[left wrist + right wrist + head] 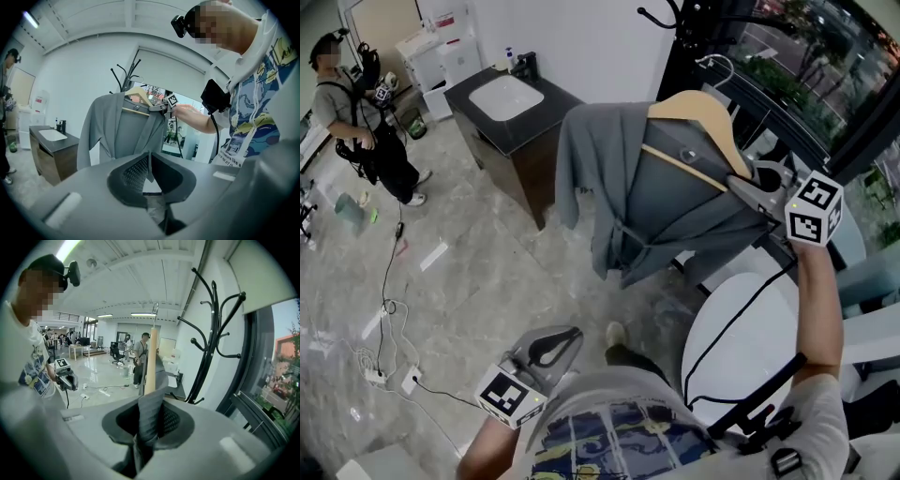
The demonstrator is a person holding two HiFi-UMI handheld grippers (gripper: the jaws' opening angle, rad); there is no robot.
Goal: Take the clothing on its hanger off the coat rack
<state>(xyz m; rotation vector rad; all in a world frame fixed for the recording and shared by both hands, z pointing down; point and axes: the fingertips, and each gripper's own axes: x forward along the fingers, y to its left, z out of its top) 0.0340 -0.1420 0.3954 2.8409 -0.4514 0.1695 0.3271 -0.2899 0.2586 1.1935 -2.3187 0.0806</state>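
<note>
1. Jaws of my right gripper [150, 420] are nearly closed, pinching a fold of the grey jacket [666, 206] over one end of the wooden hanger [698, 108].
2. My left gripper [149, 168] has its jaws together with nothing between them. It sits low by my chest, well apart from the jacket.
3. The jacket hangs on the hanger, raised at my right. In the right gripper view the hook shows free of the black coat rack [213, 333], which stands just beside it.
4. A dark cabinet [520, 150] with a white sink [506, 98] stands near the jacket's sleeve.
5. Farther off I see cables [389, 309] across the floor, another person [356, 122], and a window [806, 56] behind the rack.
</note>
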